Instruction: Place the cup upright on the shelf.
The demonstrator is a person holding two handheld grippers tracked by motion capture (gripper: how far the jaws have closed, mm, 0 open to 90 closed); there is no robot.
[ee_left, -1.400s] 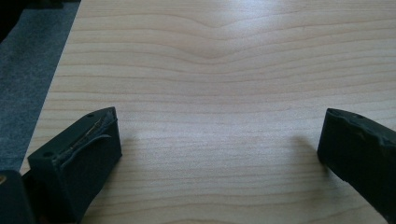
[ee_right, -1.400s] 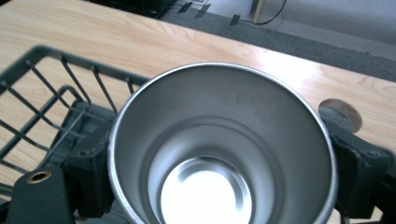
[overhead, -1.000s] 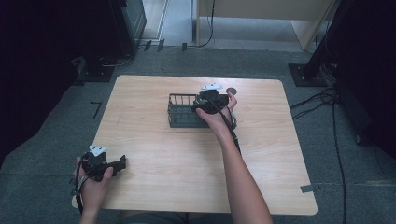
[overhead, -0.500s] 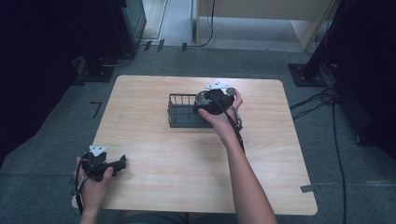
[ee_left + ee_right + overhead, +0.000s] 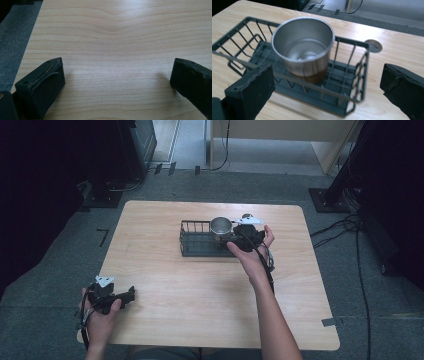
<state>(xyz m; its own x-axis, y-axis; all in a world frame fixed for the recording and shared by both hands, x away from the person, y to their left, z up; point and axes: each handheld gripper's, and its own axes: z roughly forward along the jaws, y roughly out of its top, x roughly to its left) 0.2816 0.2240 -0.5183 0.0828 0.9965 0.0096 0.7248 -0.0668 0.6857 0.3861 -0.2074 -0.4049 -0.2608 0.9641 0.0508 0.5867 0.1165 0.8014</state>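
The right gripper (image 5: 327, 92), jaws spread wide and empty, faces a steel cup (image 5: 303, 48): shiny, tapered, open mouth up, standing upright inside a dark wire basket (image 5: 352, 82) on the wooden table (image 5: 200, 290). The right forearm stretches forward to the basket. The left gripper (image 5: 116, 85), jaws also spread, rests at the table's near left corner.

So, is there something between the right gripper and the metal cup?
Yes: the near wire wall of the dark wire basket stands between the open right gripper and the steel cup, which stands upright inside the basket.
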